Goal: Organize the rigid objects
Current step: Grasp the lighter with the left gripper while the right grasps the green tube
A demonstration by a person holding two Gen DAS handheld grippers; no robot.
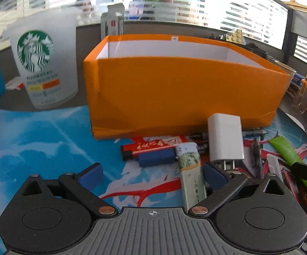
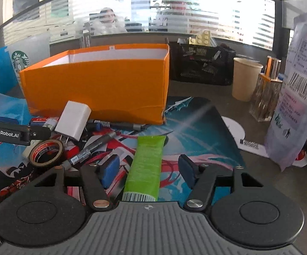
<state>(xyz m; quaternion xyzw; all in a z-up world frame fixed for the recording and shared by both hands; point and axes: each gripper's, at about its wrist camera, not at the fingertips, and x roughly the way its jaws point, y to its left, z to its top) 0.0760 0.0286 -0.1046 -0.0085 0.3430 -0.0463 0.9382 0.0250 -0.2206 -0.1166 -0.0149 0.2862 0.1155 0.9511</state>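
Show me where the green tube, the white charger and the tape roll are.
Green tube [image 2: 147, 165], right wrist view: middle of its body.
White charger [image 1: 225, 137], left wrist view: front face.
Tape roll [image 2: 46, 153], right wrist view: its near rim.

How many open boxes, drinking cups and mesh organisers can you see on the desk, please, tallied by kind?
Open boxes: 1, the orange cardboard box
Drinking cups: 2, the frosted plastic Starbucks cup and the beige paper cup
Mesh organisers: 1, the black wire-mesh organiser
Total: 4
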